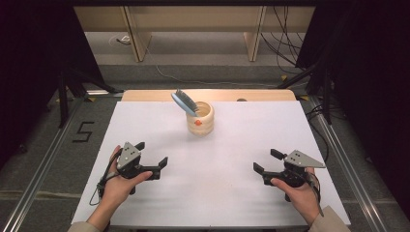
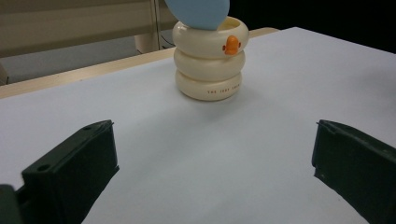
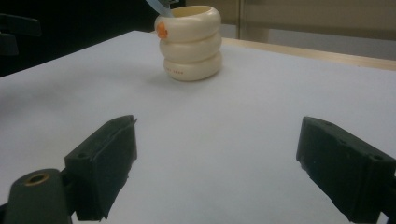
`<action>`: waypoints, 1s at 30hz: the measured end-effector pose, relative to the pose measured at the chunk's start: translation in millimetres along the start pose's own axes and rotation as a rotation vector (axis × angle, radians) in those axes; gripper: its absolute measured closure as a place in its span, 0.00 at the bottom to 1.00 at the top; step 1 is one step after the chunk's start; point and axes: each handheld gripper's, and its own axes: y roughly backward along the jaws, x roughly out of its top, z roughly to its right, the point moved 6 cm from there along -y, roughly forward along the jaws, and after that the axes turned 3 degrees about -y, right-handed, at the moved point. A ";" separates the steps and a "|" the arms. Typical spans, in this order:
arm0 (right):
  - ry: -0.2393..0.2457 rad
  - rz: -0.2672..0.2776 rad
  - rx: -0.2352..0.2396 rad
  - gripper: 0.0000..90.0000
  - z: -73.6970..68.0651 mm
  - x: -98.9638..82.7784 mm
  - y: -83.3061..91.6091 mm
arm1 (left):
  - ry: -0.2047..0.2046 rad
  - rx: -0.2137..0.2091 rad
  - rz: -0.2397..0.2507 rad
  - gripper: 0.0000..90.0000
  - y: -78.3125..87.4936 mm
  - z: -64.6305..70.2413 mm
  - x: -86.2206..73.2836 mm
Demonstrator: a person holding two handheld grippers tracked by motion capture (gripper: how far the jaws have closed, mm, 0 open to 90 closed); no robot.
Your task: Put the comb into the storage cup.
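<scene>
1. Tabletop [image 1: 212, 193]: white surface with a wooden strip along its far edge.
2. Cup [image 1: 200, 118]: cream, ribbed in three rings, with a small orange mark on its side; it stands upright near the far middle of the tabletop.
3. Brush [image 1: 184, 102]: blue-backed, bristles dark, leaning out of the cup toward the left.
4. Left claw [image 1: 153, 160]: held by a hand at the near left, jaws spread wide, nothing between them.
5. Right claw [image 1: 265, 160]: near right, jaws likewise wide (both claws well apart from the cup).
</scene>
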 end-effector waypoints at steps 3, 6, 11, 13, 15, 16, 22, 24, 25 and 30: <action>0.000 0.001 -0.001 0.15 0.1 0.1 0.1 | -0.002 0.003 0.002 0.00 3.6 -1.9 -2.3; 0.000 0.000 -0.002 0.15 0.2 0.0 0.0 | -0.002 0.009 0.006 0.00 6.4 -4.1 -3.8; 0.001 0.000 0.000 0.15 0.0 0.1 0.2 | -0.003 0.019 0.009 0.00 11.2 -7.3 -6.1; -0.002 0.003 -0.002 0.15 0.3 0.1 -0.1 | -0.004 0.021 0.008 0.00 13.0 -8.3 -7.6; 0.001 0.000 0.000 0.15 0.3 -0.1 0.1 | -0.003 0.025 0.007 0.00 14.5 -9.4 -9.2; 0.001 -0.001 0.000 0.15 0.1 -0.1 0.0 | -0.004 0.028 0.007 0.00 15.2 -10.2 -10.1; 0.001 0.000 -0.001 0.15 0.2 0.1 0.2 | 0.007 0.027 0.005 0.00 17.8 -10.2 -13.0; 0.001 0.000 -0.002 0.15 0.2 0.0 0.1 | 0.009 0.028 0.004 0.00 17.9 -10.4 -13.3; 0.002 -0.001 -0.001 0.15 0.1 -0.1 0.0 | 0.008 0.028 0.004 0.00 17.9 -10.3 -13.4; 0.003 -0.002 0.000 0.15 0.0 -0.5 0.0 | 0.012 0.023 0.003 0.00 16.4 -8.6 -14.9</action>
